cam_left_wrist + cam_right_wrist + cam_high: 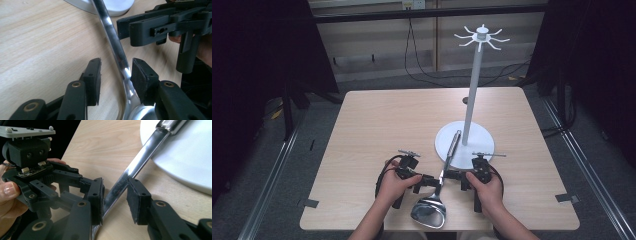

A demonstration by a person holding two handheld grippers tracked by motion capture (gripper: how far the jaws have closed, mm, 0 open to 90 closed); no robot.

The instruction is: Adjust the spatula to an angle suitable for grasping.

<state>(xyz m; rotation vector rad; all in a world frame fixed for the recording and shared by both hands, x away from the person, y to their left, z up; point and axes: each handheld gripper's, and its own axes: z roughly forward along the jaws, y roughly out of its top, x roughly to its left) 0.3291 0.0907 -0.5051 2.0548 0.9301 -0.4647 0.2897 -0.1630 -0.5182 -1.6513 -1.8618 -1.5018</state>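
High view looks down on one light wooden table (377,125), which carries one white stand (465,141), one steel ladle (436,196) and two black hand-held grippers. The stand is the tallest thing: a round white base near the middle of the table's right half, a thin upright pole, and a ring of hooks at the top. The ladle lies close to the table's near edge, roughly midway between the near corners. Its long axis runs from the near edge away toward the far right, with the bowl overhanging the near edge slightly and the handle's far end resting on the rim of the stand's base. The left gripper (430,179) comes at the handle from the left side, the right gripper (449,174) from the right, and they face each other across the shaft just above the bowl. In the left gripper view the two jaws stand apart with the ladle's neck (124,72) between them, one pad touching the metal, the other clear of it. In the right gripper view the jaws are likewise spread, the handle (130,172) passing between the pads, against the left one and clear of the right.
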